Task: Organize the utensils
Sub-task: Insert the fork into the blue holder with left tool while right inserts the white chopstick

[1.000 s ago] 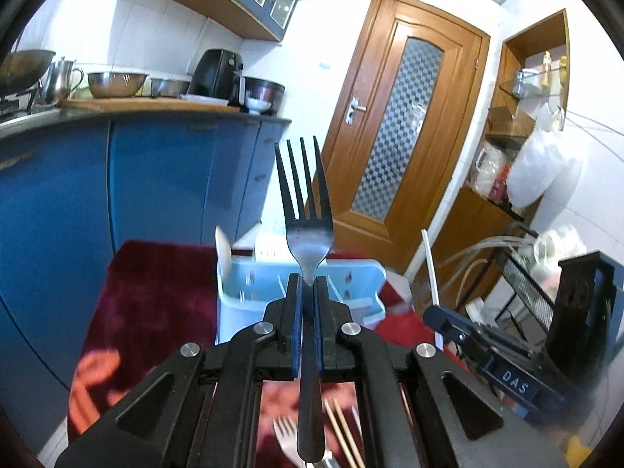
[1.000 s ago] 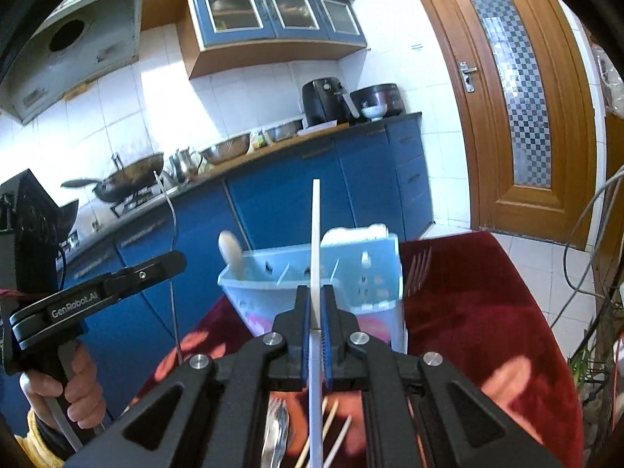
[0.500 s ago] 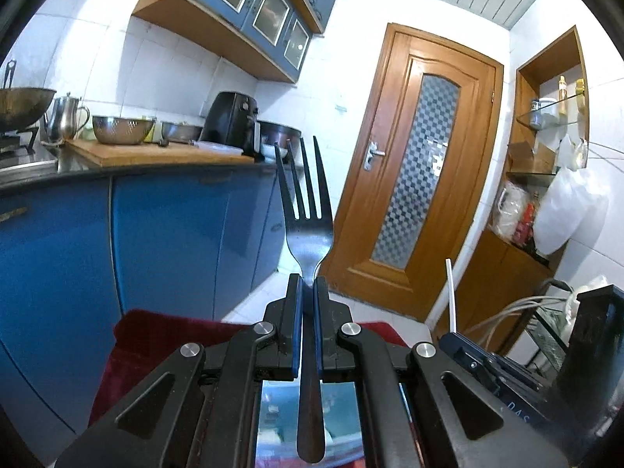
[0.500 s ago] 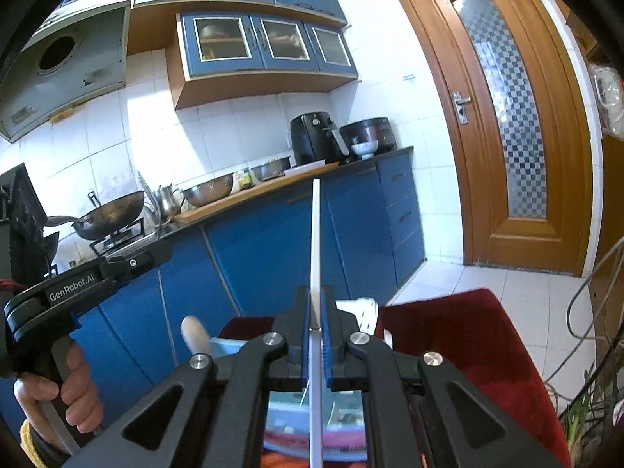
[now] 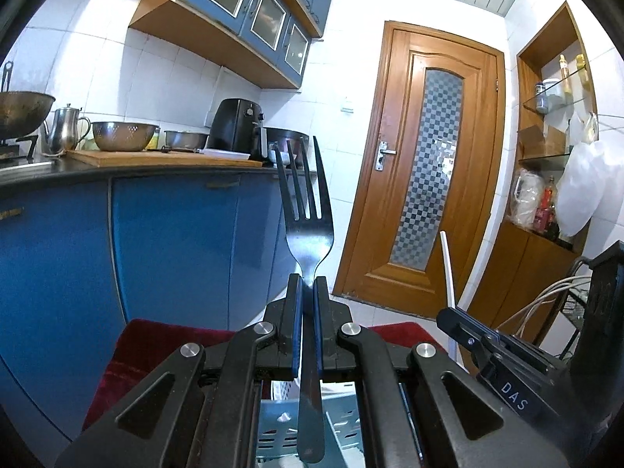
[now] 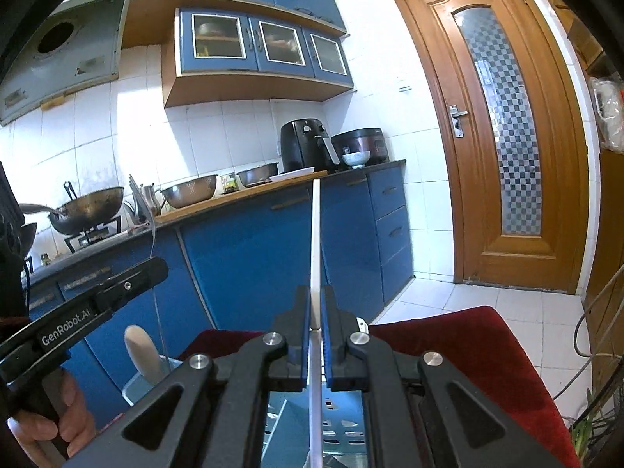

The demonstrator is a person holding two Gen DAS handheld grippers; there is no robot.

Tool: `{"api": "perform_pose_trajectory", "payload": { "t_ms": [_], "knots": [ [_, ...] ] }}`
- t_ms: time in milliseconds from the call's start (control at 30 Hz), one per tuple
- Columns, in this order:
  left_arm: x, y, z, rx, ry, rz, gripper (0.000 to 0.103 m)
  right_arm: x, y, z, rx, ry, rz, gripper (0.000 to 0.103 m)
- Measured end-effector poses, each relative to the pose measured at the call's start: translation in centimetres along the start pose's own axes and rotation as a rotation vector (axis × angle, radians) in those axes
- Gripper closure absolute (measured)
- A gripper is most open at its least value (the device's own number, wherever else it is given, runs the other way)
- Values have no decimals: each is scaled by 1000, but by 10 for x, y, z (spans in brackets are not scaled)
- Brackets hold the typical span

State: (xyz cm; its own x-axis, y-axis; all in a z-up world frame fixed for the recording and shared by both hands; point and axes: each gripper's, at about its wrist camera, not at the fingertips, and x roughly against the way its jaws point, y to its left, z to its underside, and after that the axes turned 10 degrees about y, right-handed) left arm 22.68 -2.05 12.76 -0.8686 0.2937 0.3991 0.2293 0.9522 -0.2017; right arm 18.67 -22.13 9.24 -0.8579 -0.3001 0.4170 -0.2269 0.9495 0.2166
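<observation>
My left gripper point(image 5: 307, 284) is shut on a steel fork point(image 5: 306, 210), held upright with tines up and handle end pointing down over the light blue utensil holder point(image 5: 343, 429). My right gripper point(image 6: 316, 296) is shut on a thin white chopstick point(image 6: 316, 241), also held upright above the holder point(image 6: 343, 429). A pale wooden handle point(image 6: 142, 355) stands in the holder's left side. The left gripper also shows at the left of the right wrist view point(image 6: 97, 304). The right gripper with the chopstick point(image 5: 447, 269) shows at the right of the left wrist view.
The holder stands on a dark red cloth point(image 6: 468, 343) on a table. Behind are blue kitchen cabinets point(image 5: 175, 241), a counter with steel bowls point(image 5: 124, 135) and an air fryer point(image 6: 304, 144), and a wooden door point(image 5: 425, 163). Cables point(image 6: 596, 327) hang at the right.
Both grippers have tilted up and moved over the holder. The holder has dropped from mid-view to the bottom edge, and the loose utensils on the cloth have gone out of sight.
</observation>
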Motion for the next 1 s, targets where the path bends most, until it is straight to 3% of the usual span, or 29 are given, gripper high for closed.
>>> {"api": "perform_pose_trajectory", "payload": {
  "t_ms": [500,567,667,867,1000],
  "knots": [
    [-11,-6,28,-39,60,11,99,0,13,6,87,-10,11,96],
    [-10,-6,29,-36,65,10,97,2,13,6,84,-8,7,95],
    [-8,-6,30,-36,76,7,82,4,13,5,82,-9,2,85],
    [5,-11,27,-49,62,15,70,17,17,3,72,-26,-5,76],
    [19,-16,22,-67,47,23,69,31,20,0,78,-38,-3,74]
  ]
}}
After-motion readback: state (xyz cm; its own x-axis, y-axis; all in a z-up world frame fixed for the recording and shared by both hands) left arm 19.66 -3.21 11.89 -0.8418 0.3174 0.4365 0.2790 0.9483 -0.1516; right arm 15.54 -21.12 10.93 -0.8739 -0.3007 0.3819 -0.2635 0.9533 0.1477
